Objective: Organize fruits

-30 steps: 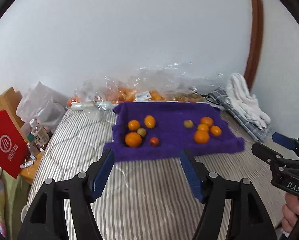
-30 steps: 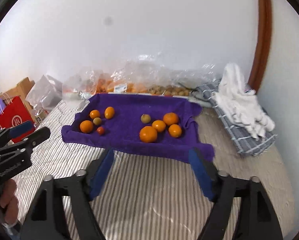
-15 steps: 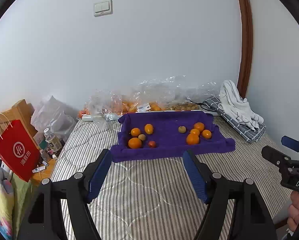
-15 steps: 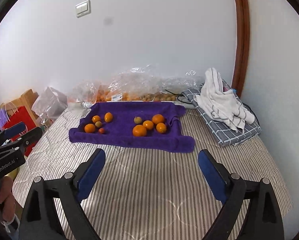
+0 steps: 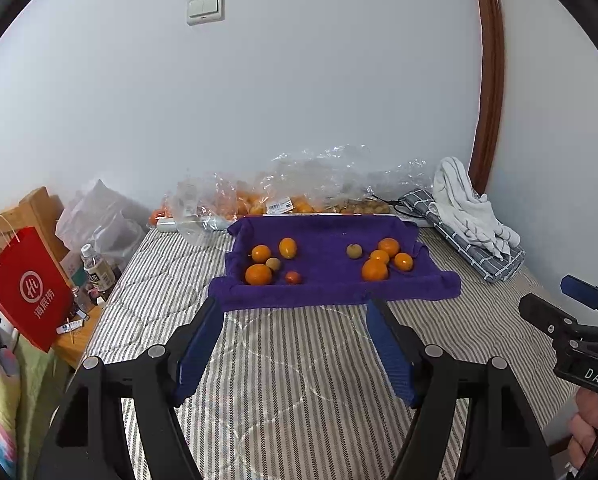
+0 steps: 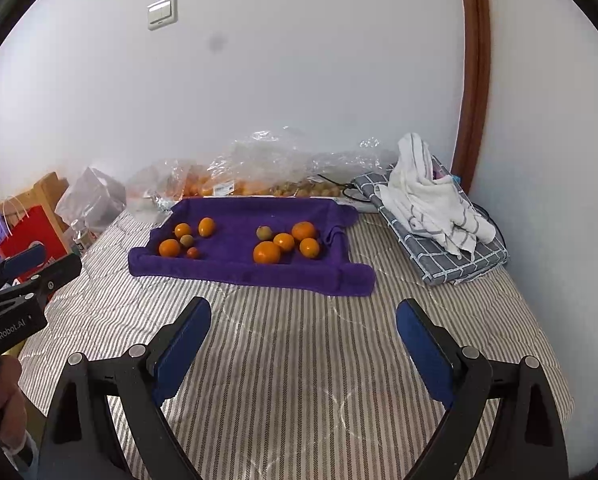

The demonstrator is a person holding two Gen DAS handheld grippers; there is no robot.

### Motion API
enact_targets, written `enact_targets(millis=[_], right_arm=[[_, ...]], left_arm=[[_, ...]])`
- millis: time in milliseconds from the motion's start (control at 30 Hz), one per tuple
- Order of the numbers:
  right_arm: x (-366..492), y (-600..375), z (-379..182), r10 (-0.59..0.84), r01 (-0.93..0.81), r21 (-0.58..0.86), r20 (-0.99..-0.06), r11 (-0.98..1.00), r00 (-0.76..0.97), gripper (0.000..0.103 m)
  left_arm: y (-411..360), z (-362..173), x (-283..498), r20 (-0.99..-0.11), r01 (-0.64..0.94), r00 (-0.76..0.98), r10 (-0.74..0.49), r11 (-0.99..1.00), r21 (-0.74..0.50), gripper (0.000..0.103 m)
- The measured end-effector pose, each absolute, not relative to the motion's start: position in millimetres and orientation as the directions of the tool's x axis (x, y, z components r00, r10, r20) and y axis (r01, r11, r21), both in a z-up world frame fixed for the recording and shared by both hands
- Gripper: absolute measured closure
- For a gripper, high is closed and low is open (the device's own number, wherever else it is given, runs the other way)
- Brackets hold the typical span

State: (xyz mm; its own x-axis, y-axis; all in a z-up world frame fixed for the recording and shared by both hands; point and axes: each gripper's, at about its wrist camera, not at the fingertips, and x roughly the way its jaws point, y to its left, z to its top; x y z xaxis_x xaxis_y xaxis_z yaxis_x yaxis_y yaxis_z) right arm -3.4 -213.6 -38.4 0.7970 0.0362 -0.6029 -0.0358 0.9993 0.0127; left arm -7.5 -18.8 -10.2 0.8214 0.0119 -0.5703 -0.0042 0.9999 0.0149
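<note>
A purple towel [image 5: 323,280] with raised edges lies on the striped bed [image 5: 299,368]. It holds two clusters of fruit. The left cluster has three oranges [image 5: 259,274], a small greenish fruit [image 5: 273,264] and a small red one [image 5: 293,277]. The right cluster has several oranges [image 5: 374,270] and one greenish fruit [image 5: 354,251]. My left gripper [image 5: 295,308] is open and empty, hovering short of the towel's near edge. My right gripper [image 6: 303,308] is open wider, also empty, well back from the towel [image 6: 235,264] and its oranges [image 6: 266,252].
Clear plastic bags of more fruit [image 5: 299,196] sit against the wall behind the towel. A white towel on folded checked cloth [image 5: 467,216] lies at the right. Off the bed's left side stand a red paper bag [image 5: 27,288] and a bottle [image 5: 97,270].
Both grippers have drawn back from the purple towel, so it looks smaller and farther away, and both sets of jaws stand a little wider. In the last half second nothing has moved.
</note>
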Motion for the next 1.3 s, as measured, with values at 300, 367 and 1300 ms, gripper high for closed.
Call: enact_targets(millis=[300,367,1300], right_arm=[[-5.6,-219.4,-34.9,0.036,-0.023,0.030,-0.597,0.999,0.801,0.010],[-5.8,-219.4,-34.2,0.036,-0.021,0.033,-0.597,0.999,0.801,0.010],[-9.7,-219.1,-30.5,0.031,-0.016,0.030,-0.590,0.999,0.807,0.010]], left_arm=[[-18.7,-8.6,-7.8,-0.570,-0.008,0.822,0.015,1.000,0.015,0.031],[-19.0,-8.4,-7.9,-0.570,-0.009,0.821,0.015,1.000,0.014,0.031],[-16.3,-2.4,-8.7,-0.561,-0.012,0.827,0.019,1.000,0.016,0.031]])
